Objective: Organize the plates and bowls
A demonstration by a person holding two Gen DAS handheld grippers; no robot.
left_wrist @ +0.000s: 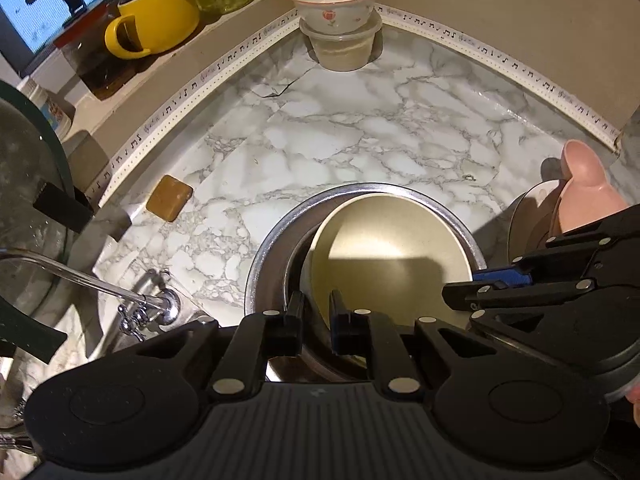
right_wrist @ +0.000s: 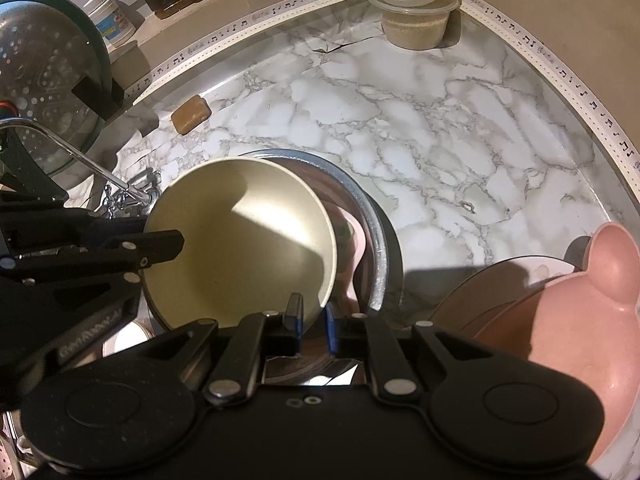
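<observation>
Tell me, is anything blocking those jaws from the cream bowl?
Nothing visible does. The left gripper and the right gripper each already straddle the rim of the cream bowl, which sits tilted inside the steel bowl.

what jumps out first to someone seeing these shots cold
A cream bowl sits tilted in a steel bowl at the marble counter's near edge, with the left gripper and right gripper each straddling its rim. A pink eared bowl lies to the right, and a yellow mug stands on the back ledge.
</observation>
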